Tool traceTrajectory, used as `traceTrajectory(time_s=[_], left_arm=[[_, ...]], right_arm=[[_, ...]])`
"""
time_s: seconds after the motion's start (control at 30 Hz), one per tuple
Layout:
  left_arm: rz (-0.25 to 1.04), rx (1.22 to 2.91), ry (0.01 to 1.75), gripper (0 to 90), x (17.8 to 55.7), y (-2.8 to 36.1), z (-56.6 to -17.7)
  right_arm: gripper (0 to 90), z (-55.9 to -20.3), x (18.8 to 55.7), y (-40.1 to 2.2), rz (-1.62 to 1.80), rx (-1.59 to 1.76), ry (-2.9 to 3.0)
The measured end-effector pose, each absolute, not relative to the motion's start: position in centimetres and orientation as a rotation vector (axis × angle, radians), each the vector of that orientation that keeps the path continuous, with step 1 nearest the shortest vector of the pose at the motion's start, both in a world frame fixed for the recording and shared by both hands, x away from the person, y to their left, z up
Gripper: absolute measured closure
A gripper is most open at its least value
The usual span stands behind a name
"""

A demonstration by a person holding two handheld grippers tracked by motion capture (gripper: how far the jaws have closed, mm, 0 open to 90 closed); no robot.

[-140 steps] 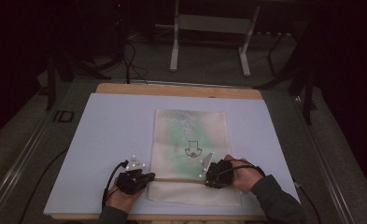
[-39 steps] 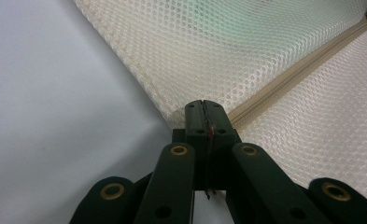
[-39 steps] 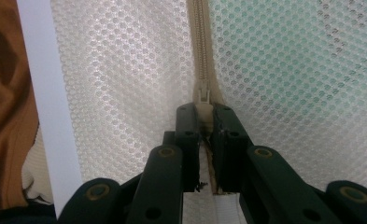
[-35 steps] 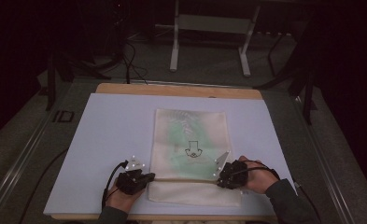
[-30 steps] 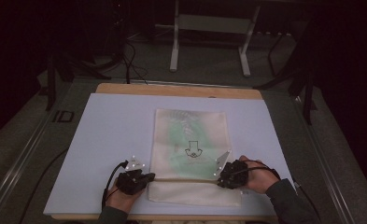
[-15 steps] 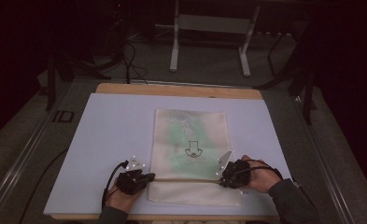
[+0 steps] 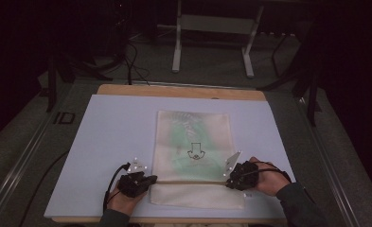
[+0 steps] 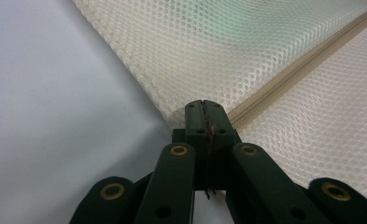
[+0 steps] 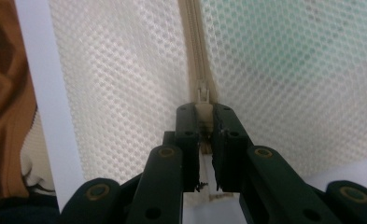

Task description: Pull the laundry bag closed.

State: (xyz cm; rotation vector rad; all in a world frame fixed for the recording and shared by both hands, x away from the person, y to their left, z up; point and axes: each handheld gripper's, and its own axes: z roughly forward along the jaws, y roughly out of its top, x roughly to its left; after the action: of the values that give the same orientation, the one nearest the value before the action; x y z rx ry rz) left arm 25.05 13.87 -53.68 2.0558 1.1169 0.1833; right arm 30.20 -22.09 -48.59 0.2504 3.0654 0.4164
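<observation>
Left hand-held gripper (image 7: 149, 180) has its jaws pinched tight on the left end of the mesh bag (image 7: 193, 142), right where the zipper (image 7: 188, 181) starts. Right hand-held gripper (image 7: 228, 182) sits at the bag's right edge, jaws clamped on the zipper pull (image 9: 203, 103), slider poking out just past the tips. The bag itself lies flat in the middle of the bench (image 7: 108, 137), zipper running across its near end, greenish stuff showing through the mesh beyond it.
</observation>
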Motion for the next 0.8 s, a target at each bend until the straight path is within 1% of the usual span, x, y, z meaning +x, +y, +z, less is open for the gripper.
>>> traceTrajectory(time_s=[0.3,0.8], left_arm=[[0.184,2.056,1.115,89.4,25.1,13.9,-53.7],[0.181,2.052,1.117,89.4,25.0,13.9,-53.7]], right_arm=[[82.3,-48.6,30.2,-22.8,0.403,0.275,3.065],[82.2,-48.6,30.5,-25.5,0.42,0.357,3.057]])
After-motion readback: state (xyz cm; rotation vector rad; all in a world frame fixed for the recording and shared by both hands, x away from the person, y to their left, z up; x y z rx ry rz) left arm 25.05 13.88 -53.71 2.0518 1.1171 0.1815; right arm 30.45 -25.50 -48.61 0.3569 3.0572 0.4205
